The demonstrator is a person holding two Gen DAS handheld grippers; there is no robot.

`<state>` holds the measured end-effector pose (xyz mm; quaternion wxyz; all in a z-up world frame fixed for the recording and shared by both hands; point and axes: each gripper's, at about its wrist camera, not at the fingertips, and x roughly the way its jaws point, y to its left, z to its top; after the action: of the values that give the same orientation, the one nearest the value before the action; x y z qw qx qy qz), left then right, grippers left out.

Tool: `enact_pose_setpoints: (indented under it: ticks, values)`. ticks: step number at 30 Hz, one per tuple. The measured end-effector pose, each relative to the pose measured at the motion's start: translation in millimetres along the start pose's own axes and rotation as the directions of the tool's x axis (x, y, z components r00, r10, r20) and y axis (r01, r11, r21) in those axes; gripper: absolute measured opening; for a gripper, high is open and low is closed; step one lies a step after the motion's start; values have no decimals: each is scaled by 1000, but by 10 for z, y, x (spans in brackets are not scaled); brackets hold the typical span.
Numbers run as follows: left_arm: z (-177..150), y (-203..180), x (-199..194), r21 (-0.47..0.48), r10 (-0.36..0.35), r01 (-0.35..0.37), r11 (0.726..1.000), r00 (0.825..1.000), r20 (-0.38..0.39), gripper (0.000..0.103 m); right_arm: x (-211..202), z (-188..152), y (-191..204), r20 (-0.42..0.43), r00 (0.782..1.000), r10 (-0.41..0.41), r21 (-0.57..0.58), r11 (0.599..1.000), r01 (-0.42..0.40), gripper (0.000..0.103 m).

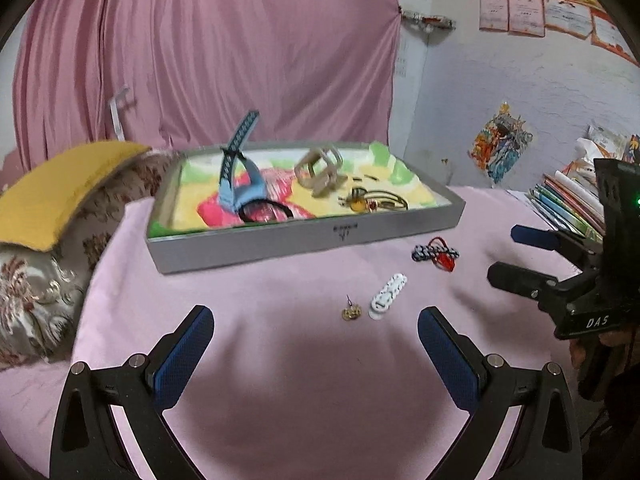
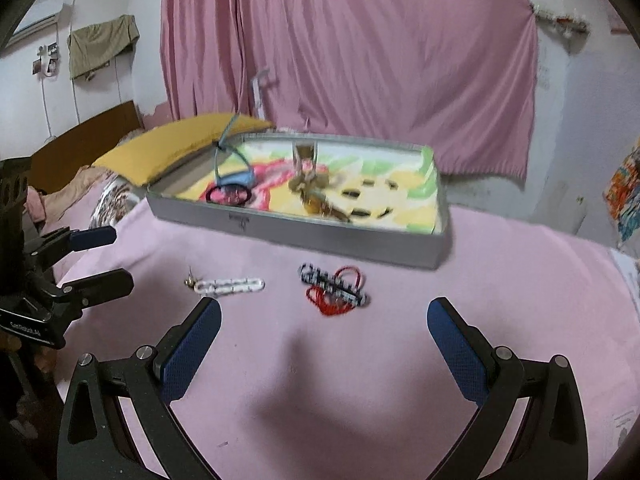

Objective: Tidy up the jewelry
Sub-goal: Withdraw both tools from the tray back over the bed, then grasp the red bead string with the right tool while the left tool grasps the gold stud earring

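Observation:
A grey tray (image 1: 256, 246) (image 2: 320, 236) with a colourful lining stands on the pink cloth. It holds a blue watch strap (image 1: 240, 184), a beige claw clip (image 1: 320, 172), gold bangles (image 1: 376, 202) and a black hair tie (image 2: 228, 196). On the cloth in front lie a small gold earring (image 1: 351, 312) (image 2: 190, 280), a white bead bracelet (image 1: 387, 292) (image 2: 232, 285), and a black-white braided band with a red cord (image 1: 436, 257) (image 2: 334, 286). My left gripper (image 1: 316, 328) is open and empty just before the earring. My right gripper (image 2: 324, 320) is open and empty before the braided band.
A yellow cushion (image 1: 60, 192) lies on a floral pillow (image 1: 32, 280) at the left. Books (image 1: 568, 200) are stacked at the right. A pink curtain (image 1: 208, 48) hangs behind. The right gripper also shows in the left wrist view (image 1: 508, 254), the left in the right wrist view (image 2: 112, 256).

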<state>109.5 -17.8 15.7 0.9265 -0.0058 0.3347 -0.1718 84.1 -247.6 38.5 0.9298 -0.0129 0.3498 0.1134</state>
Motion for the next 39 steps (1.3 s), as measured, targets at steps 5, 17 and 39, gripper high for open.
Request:
enact_pose_setpoints:
  ticks: [5,17,39]
  values:
    - [6,-12,124,-25,-27,26,999,998,-58,93,187,12,-49,-81,996,29,12,1000,-28,101]
    - [60,-184,359,-3,-84,85,996,987,-140,55,547,77,-71,-185,980,69,10,998,-68,71]
    - [114,-172,549,-23,-65,62,998,976,-207,13,693,129,124,-210,972,101,-16,994,-107,25]
